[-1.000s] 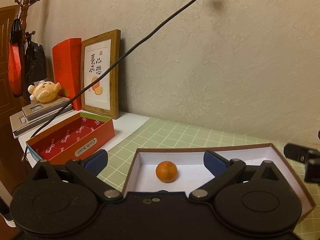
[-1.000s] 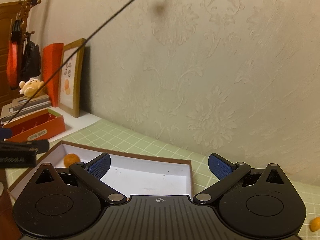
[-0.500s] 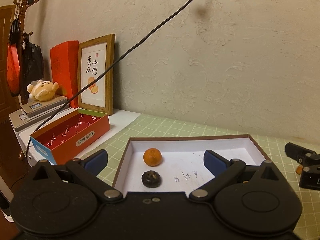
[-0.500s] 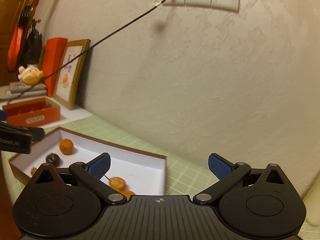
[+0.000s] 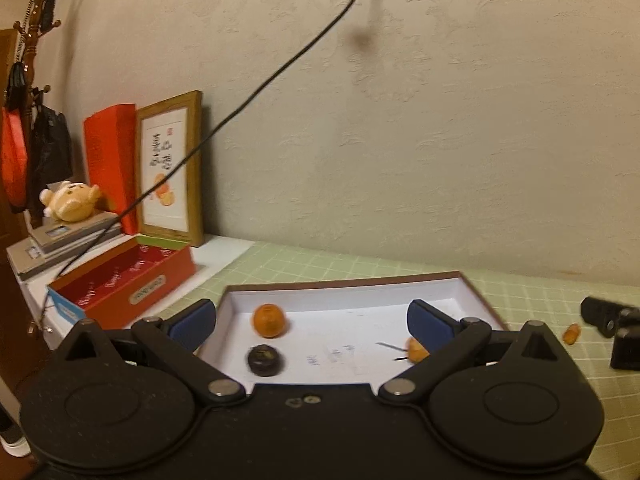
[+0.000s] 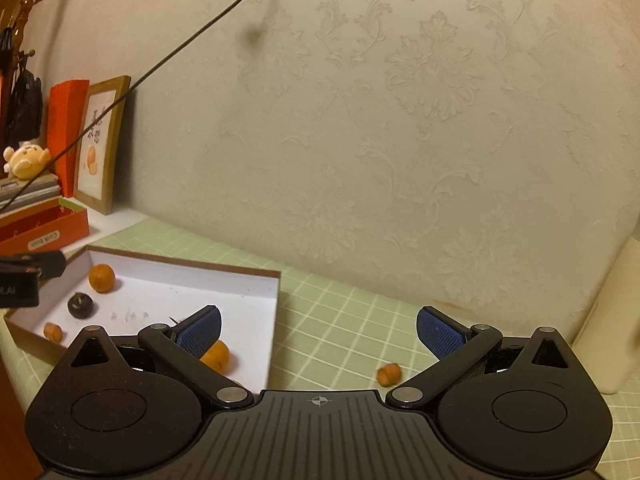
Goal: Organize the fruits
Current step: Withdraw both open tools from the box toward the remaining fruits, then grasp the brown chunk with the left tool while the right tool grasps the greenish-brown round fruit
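Right wrist view shows a small orange fruit (image 6: pixel 388 374) lying loose on the green checked table (image 6: pixel 340 320), just outside the white box (image 6: pixel 276 280) and near the gap between the spread fingers of the right hand-held gripper (image 6: pixel 318 328), which holds nothing. Inside the box lie a round orange (image 6: pixel 101 277), a dark fruit (image 6: pixel 80 305), a small orange piece (image 6: pixel 53 331) by the near wall and another orange (image 6: pixel 216 356) partly hidden behind the left finger.

The left hand-held gripper (image 5: pixel 312 318) hangs over the box, also open and empty, with the orange (image 5: pixel 269 320) and dark fruit (image 5: pixel 264 360) ahead of it.

The step in hand is probably fetching the loose fruit. To do it well, the right gripper should centre the fruit between its pads, come down close to the cloth and close gently, since a round fruit can roll away if nudged by one finger first. The left gripper is best kept clear of the box's right edge.
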A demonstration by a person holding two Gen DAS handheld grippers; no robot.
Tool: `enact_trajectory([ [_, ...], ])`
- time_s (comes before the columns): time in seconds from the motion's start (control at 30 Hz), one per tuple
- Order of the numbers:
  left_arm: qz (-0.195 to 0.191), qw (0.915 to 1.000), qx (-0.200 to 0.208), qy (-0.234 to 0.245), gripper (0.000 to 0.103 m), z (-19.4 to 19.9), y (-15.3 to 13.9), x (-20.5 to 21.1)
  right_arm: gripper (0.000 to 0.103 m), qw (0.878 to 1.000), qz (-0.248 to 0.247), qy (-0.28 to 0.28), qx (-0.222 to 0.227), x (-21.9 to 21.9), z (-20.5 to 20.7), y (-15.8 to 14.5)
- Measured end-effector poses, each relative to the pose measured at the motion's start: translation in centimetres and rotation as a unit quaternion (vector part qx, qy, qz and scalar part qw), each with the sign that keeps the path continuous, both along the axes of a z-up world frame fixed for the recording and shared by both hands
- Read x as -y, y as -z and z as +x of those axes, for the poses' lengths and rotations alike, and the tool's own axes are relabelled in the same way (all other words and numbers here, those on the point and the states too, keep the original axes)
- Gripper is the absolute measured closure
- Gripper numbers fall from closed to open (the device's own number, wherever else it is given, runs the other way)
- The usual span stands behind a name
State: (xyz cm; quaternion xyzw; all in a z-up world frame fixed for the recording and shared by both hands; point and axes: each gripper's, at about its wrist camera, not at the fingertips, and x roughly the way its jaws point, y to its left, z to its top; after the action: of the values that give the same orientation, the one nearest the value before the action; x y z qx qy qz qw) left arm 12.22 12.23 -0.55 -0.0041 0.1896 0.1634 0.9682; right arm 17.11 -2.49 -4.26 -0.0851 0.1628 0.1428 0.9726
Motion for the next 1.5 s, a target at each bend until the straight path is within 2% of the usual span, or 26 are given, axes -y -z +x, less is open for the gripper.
enact_trajectory([
  [0.2,0.000,0.9987,-0.013,0.049,0.007,1.0,0.3,2.8,0.000,1.000,-0.010,0.010,-0.002,2.2,-0.4,0.1],
  [0.33,0.009,0.9972,-0.020,0.072,0.006,1.4,0.8,4.7,0.000,0.999,-0.014,0.031,-0.027,3.9,0.1,0.6],
  [0.63,-0.007,0.9946,-0.028,0.099,0.006,2.2,1.4,7.0,0.000,0.997,-0.022,0.060,-0.048,7.1,-0.3,1.4],
  [0.9,-0.002,0.9915,-0.024,0.128,0.006,2.8,1.9,9.9,0.000,0.996,-0.030,0.079,-0.029,9.7,-1.1,1.6],
  [1.0,0.000,0.9905,-0.023,0.136,0.006,3.0,2.1,10.9,0.000,0.996,-0.014,0.082,-0.038,10.8,-1.3,1.7],
  [1.5,0.015,0.9817,-0.042,0.185,0.010,5.0,4.1,15.4,0.000,0.990,-0.005,0.124,-0.072,14.7,-0.1,4.0],
])
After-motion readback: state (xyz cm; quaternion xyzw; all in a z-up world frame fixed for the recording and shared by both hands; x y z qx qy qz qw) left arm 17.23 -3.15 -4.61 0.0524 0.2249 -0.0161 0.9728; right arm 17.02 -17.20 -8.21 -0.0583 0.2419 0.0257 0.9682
